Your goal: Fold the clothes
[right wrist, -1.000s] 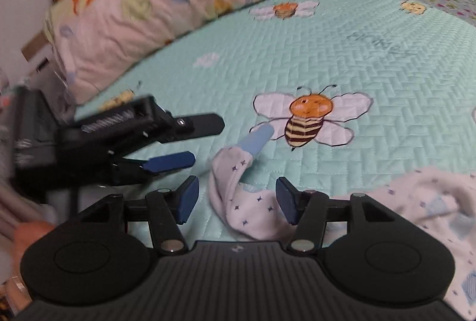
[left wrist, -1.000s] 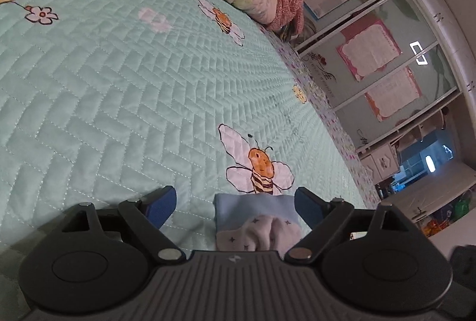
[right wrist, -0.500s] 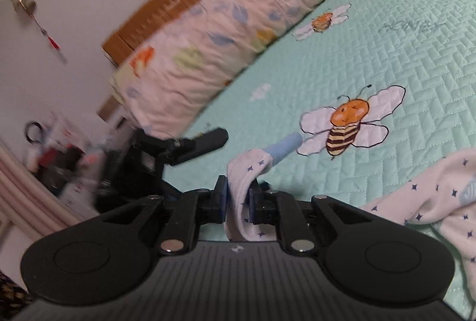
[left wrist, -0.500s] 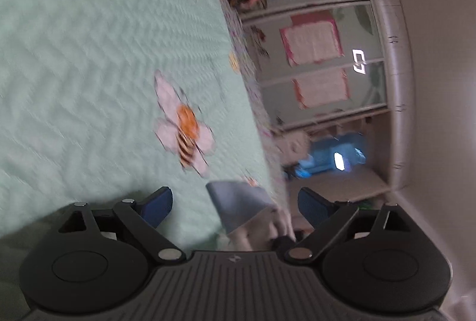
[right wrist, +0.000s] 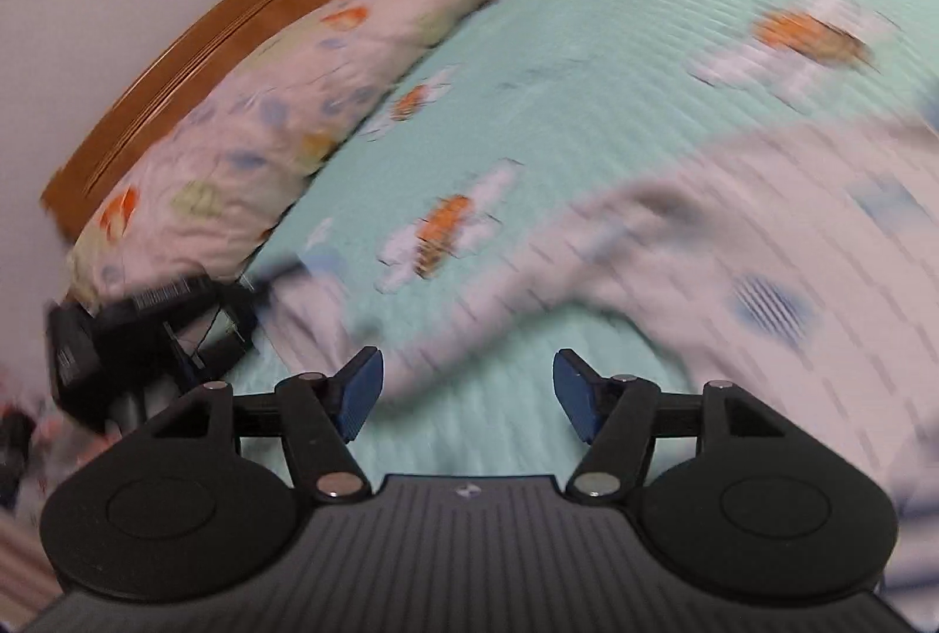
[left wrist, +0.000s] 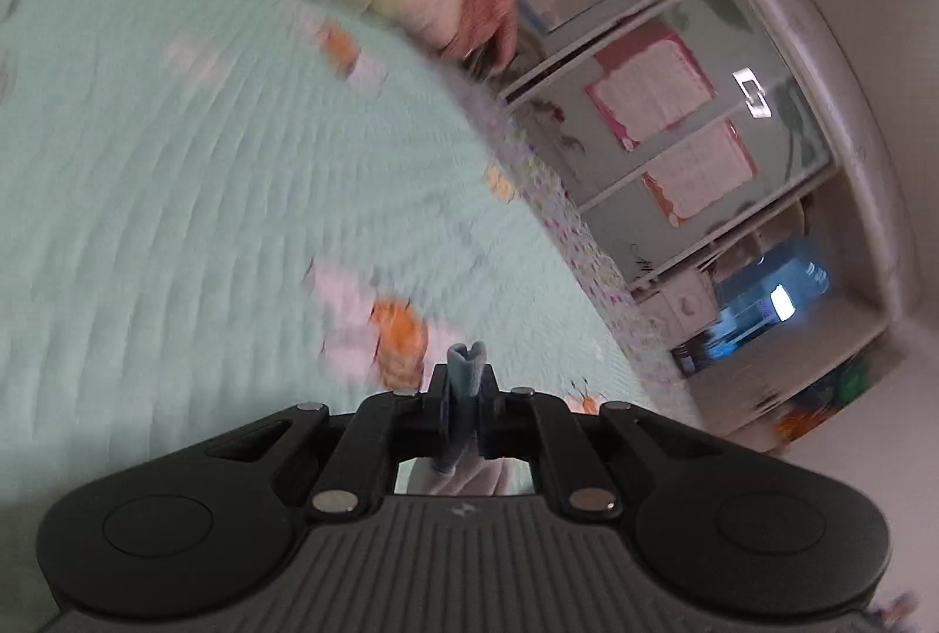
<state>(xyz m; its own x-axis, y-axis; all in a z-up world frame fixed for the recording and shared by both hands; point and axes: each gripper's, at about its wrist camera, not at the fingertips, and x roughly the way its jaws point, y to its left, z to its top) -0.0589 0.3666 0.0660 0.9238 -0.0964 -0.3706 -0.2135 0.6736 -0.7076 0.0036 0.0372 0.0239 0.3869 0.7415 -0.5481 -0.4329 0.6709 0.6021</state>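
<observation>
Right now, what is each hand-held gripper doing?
Left hand-held gripper: just closed, shut on the blue cuff.
Right hand-held gripper: just opened, open, holding nothing.

Garment cuff (left wrist: 466, 360) pinched in left gripper (left wrist: 463, 398), above bedspread (left wrist: 176, 222). Garment body (right wrist: 763, 234) on bedspread, 1 o'clock of right gripper (right wrist: 466, 386). Left gripper at 9 o'clock. Pillow (right wrist: 264, 105) 11 o'clock, headboard (right wrist: 205, 40) behind. Cabinet (left wrist: 675, 134) 2 o'clock off bed.

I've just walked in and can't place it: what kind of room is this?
Most likely a bedroom. A quilted green bedspread printed with bees covers a bed, a long floral pillow lies against a wooden headboard, and a white garment lies across it.
</observation>
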